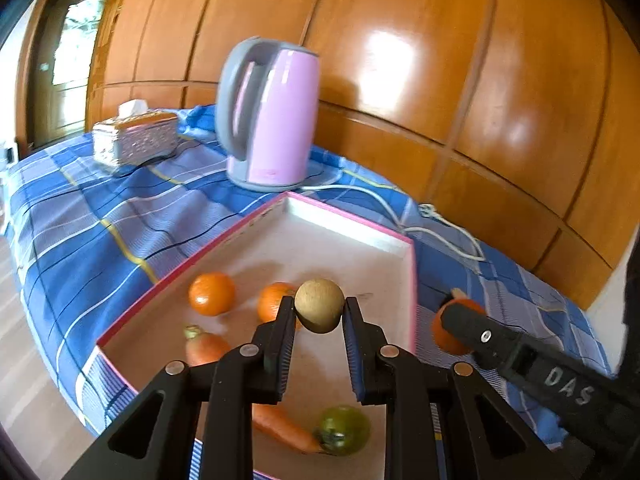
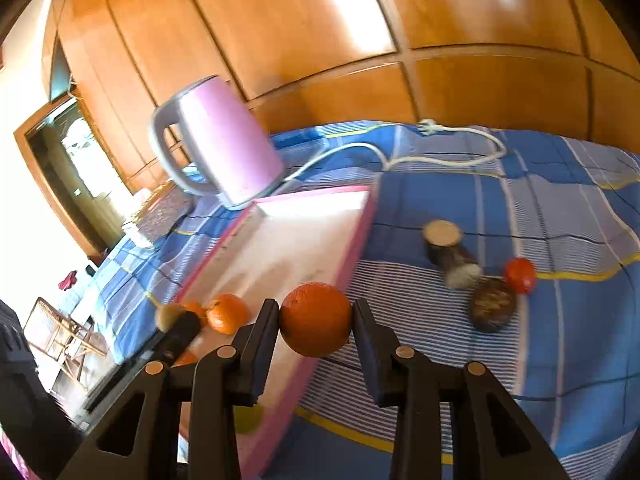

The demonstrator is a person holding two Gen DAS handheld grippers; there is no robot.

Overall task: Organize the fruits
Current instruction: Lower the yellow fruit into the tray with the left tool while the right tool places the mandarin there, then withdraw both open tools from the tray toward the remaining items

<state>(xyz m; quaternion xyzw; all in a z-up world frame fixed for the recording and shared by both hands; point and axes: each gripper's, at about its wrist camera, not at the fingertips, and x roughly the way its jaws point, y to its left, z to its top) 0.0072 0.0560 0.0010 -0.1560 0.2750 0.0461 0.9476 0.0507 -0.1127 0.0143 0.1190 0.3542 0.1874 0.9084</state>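
A: What has the left gripper [image 1: 319, 308] got?
B: It's clamped on a brown fruit [image 1: 319, 305] above the pink tray [image 1: 412, 280].
A: And the right gripper [image 2: 315, 320]?
B: Gripping an orange [image 2: 315, 319] over the tray's right edge.

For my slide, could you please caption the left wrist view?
Left tool grips a kiwi above the pink-rimmed tray of oranges and carrots.

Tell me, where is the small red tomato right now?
In the right wrist view the tomato lies on the blue checked cloth at the far right, outside the pink-rimmed tray, beside a dark brown round fruit.
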